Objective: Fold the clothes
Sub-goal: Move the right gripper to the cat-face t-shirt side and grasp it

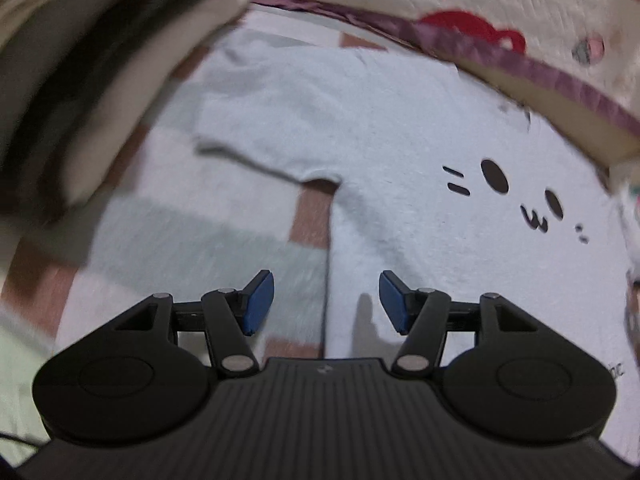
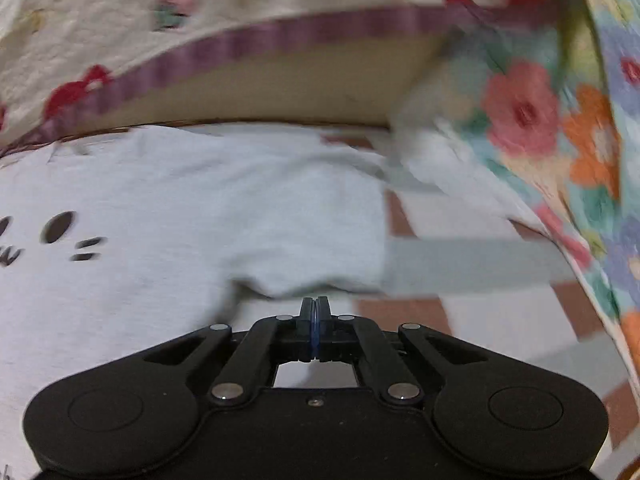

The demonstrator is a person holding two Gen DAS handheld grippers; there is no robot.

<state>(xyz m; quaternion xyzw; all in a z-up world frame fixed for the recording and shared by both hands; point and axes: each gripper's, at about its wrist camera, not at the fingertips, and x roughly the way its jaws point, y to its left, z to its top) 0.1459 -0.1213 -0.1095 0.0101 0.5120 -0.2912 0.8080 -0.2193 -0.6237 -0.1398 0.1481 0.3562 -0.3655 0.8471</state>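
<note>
- White T-shirt (image 1: 400, 128) lies spread flat on a checked sheet (image 1: 200, 232) of brown, grey and white squares, its printed cartoon face (image 1: 516, 200) up.
- My left gripper (image 1: 326, 300) hovers over the shirt's side edge below the sleeve; blue pads (image 1: 258, 300) wide apart, nothing between them.
- My right gripper (image 2: 315, 328) has its fingers pressed together. It sits at the hem of the other sleeve (image 2: 304, 208); I cannot tell whether cloth is pinched.
- Only the left view shows a blurred dark-and-white folded pile (image 1: 80, 80) at upper left.
- Only the right view shows a floral cloth (image 2: 560, 140) at right.
- Both show the cream quilt (image 2: 120, 20) with red print and purple trim beyond the shirt.
- Small print at the left view's right edge is unreadable.
</note>
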